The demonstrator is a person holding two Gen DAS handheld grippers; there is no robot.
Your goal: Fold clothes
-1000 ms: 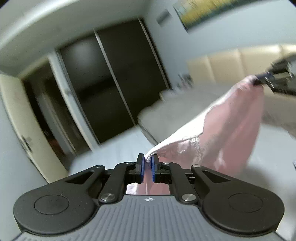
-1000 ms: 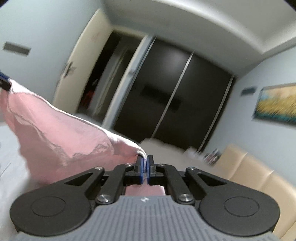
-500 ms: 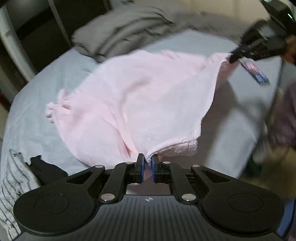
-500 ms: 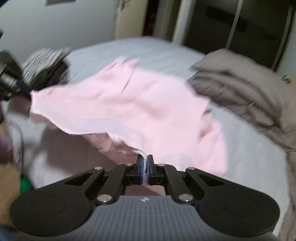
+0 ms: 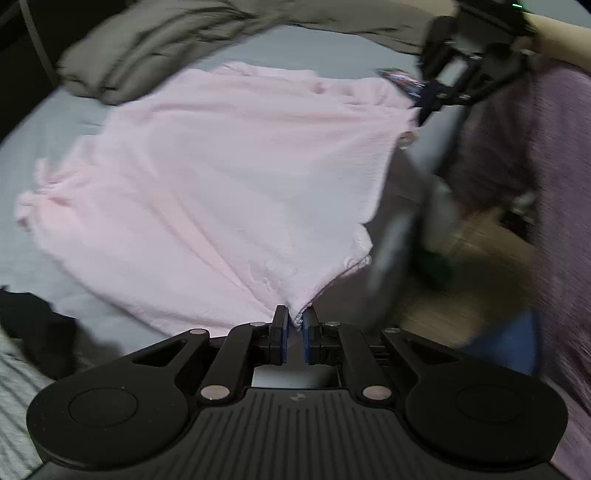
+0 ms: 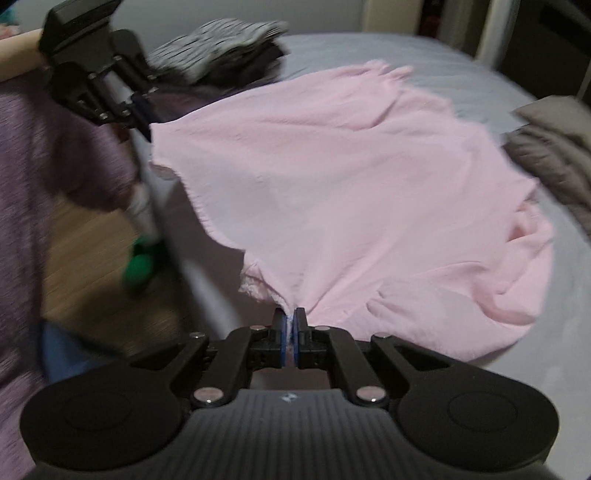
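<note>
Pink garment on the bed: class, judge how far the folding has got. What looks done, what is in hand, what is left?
Done: the pink garment lies mostly spread over the bed. In hand: the left gripper and right gripper each pinch a corner at its near edge, which hangs lifted off the mattress. Left: no fold shows yet, and the striped clothes wait unfolded.

**Dim bedroom, bed at the centre**

A bed [image 6: 480,85] with a pale grey-blue sheet fills most of both views. A rumpled grey-brown duvet [image 5: 155,48] lies heaped along the bed's far side. Beside the bed's near edge runs a light wooden floor [image 6: 85,236]. Beyond the bed stand a cream door frame [image 6: 495,33] and dark panels. The light is low and soft.
</note>
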